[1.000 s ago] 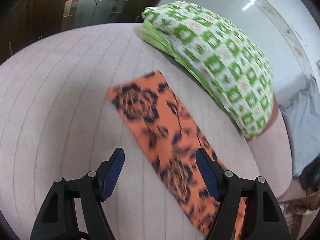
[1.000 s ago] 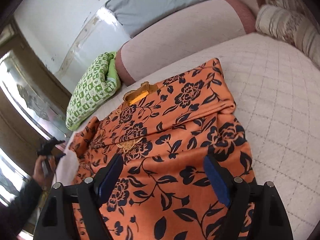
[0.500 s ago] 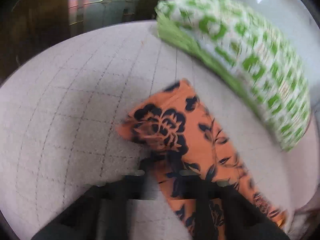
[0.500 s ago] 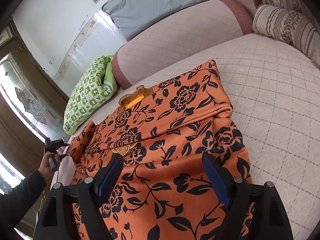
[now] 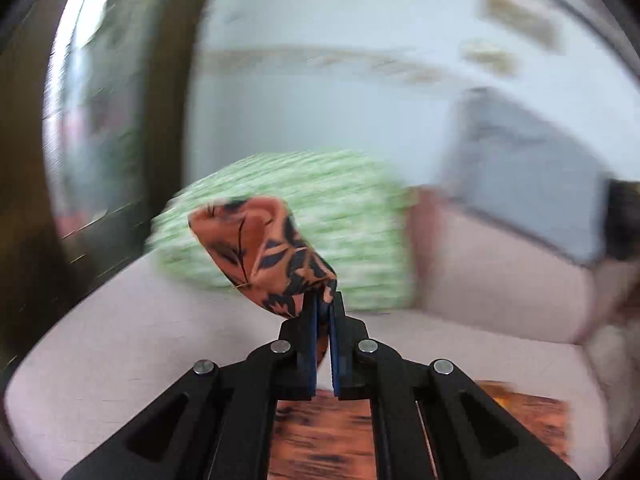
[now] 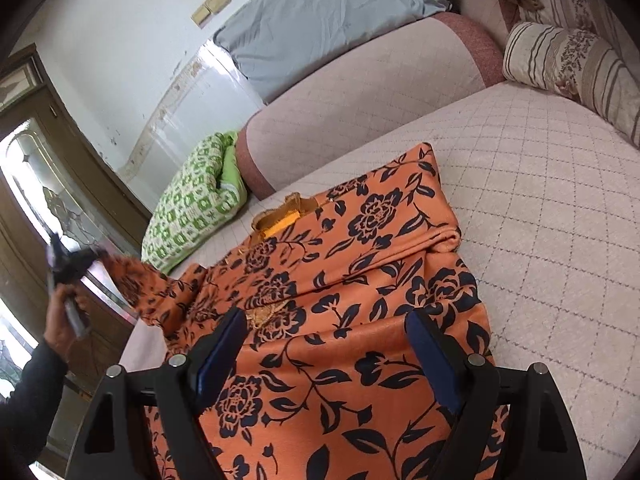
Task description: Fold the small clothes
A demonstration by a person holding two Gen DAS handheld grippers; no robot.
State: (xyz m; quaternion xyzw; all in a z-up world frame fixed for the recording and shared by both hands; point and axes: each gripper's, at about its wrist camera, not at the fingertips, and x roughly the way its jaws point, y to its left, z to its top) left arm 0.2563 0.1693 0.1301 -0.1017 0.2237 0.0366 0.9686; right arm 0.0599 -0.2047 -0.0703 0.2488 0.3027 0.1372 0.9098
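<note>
You have 1 orange garment [image 6: 352, 280] with black flowers, soft and creased, spread on the quilted bed [image 6: 540, 208]. Your left gripper [image 5: 323, 308] pinches its sleeve [image 5: 272, 256], lifted above the bed; your right gripper [image 6: 326, 344] hangs spread wide over the cloth. 1 green checked pillow [image 6: 192, 200] lies beside it.

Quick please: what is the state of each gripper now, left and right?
Left gripper: closed on the sleeve of the orange floral garment, lifted.
Right gripper: open, holding nothing, above the garment.
</note>
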